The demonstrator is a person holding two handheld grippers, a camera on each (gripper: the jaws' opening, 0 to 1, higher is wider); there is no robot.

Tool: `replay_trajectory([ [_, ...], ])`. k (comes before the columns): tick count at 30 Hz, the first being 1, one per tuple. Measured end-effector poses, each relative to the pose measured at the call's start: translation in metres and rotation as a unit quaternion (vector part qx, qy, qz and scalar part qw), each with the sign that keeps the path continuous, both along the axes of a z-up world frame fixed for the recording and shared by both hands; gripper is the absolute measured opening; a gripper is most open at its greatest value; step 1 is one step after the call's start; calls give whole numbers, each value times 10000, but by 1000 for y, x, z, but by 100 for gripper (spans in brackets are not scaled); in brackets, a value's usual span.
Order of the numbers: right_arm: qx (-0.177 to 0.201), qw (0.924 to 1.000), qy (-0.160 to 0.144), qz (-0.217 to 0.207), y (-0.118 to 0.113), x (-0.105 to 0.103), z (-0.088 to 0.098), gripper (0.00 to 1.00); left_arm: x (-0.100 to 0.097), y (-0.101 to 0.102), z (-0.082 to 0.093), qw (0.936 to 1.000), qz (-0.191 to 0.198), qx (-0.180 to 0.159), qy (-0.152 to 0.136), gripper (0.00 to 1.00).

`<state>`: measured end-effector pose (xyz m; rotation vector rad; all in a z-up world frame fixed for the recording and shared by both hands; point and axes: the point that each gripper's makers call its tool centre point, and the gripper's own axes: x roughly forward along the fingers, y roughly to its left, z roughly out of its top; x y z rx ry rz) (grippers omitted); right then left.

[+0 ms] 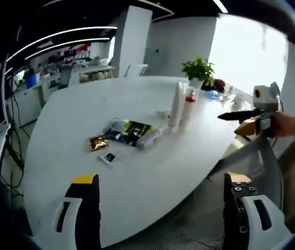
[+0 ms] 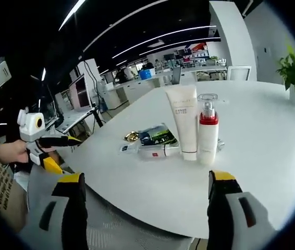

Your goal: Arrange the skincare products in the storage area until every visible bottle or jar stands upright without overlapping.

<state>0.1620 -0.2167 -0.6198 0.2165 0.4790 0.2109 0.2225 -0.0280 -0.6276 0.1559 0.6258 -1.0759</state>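
On the table [image 2: 272,172], tube [image 2: 183,121] and pump bottle [image 2: 208,133] stand, seemingly touching; both claws spread.

Print on white tube [image 2: 183,121] too small; nothing legible.

Here's an open-plan office under a dark ceiling, long white light strips [image 2: 152,44] streaking across it. A broad white desk [image 1: 85,109] sweeps through the middle. Bright daylight pours in from a big window [image 1: 246,52] behind a potted green plant [image 1: 198,70]. A thick white pillar [image 1: 132,39] rises beyond, with crowded workstations [image 2: 189,65] lining the far side.
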Motion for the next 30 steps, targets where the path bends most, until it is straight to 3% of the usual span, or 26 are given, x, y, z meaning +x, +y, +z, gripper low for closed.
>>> replay_trajectory([
  [14,-83,9997,167,166,8,0,-9,97,11,-18,-6,9996,-243,115,30,94],
  [30,-42,9995,273,132,7,-1,-14,96,31,-59,-28,9956,-777,531,30,89],
])
